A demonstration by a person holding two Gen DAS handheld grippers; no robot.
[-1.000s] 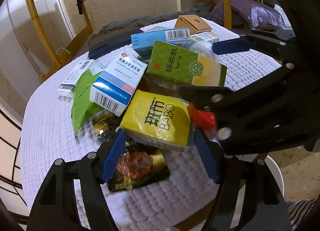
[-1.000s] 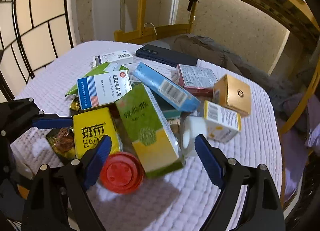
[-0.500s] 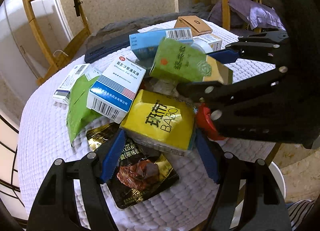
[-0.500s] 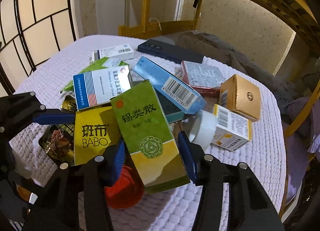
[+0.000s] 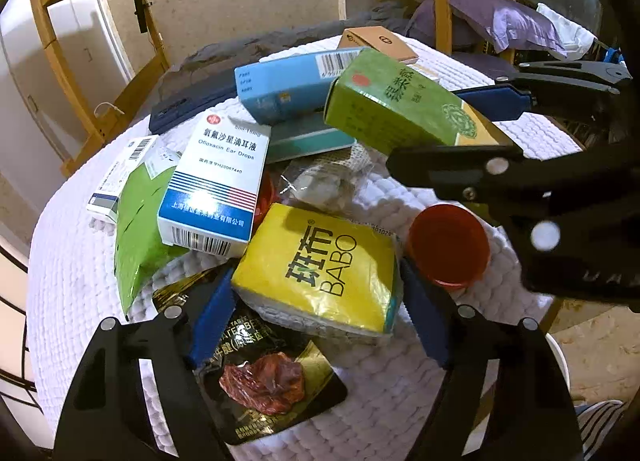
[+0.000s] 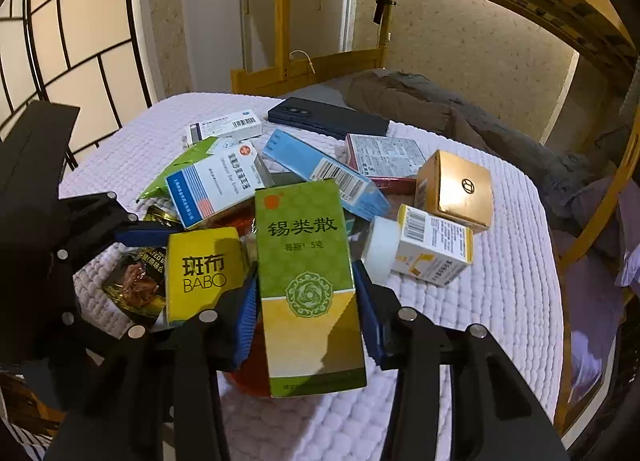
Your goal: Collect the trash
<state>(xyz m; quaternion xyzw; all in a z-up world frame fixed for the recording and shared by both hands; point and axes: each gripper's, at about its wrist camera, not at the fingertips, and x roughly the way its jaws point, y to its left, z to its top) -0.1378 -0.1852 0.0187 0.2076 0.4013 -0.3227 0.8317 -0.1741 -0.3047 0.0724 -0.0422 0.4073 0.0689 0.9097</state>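
While the right gripper (image 6: pixel 306 315) closes on the tall green-and-yellow cardboard box (image 6: pixel 308 281), the left gripper (image 5: pixel 316 315) widens around the yellow plastic-wrapped pack (image 5: pixel 320 273) — next, a lift clear, I'd say.

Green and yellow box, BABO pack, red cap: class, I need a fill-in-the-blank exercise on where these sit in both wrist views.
1. The right gripper is closing on the ______ and yellow box.
2. The pack between the left gripper's opening fingers reads ______.
3. The cap beside that pack is ______ in colour.
4. The dark snack pouch lies partly ______ the yellow pack.

Missing words: green; BABO; red; under
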